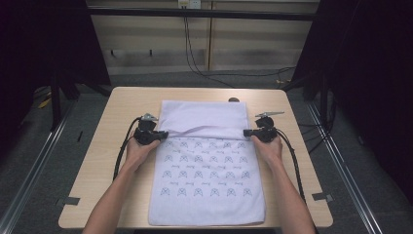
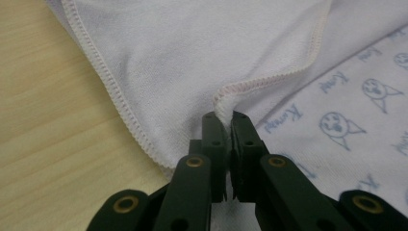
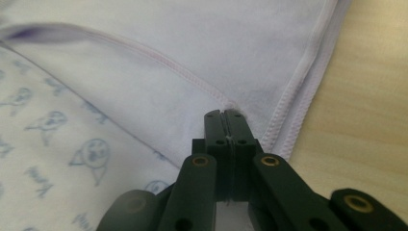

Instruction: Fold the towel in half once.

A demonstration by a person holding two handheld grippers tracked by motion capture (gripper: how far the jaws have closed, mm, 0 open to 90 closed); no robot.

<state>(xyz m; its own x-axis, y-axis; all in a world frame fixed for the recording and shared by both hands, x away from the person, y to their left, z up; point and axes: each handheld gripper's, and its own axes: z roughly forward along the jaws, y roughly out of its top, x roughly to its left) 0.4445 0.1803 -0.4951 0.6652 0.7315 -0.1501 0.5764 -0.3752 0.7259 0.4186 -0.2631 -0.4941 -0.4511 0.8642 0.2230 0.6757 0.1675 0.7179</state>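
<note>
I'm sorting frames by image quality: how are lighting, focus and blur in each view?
High view: the towel and table are evenly lit, the surroundings fall into darkness, soft overall. Left gripper view: sharp at the stitched hem, with the left gripper crisp. Right gripper view: the printed side at left blurs, and the right gripper is sharp.

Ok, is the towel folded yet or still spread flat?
Partly folded: the towel's far part is doubled over, plain underside up, its stitched hem lying across the printed middle.

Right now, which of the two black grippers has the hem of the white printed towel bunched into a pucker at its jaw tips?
The left gripper: the white printed towel puckers at its tips. At the right gripper the hem lies flat.
</note>
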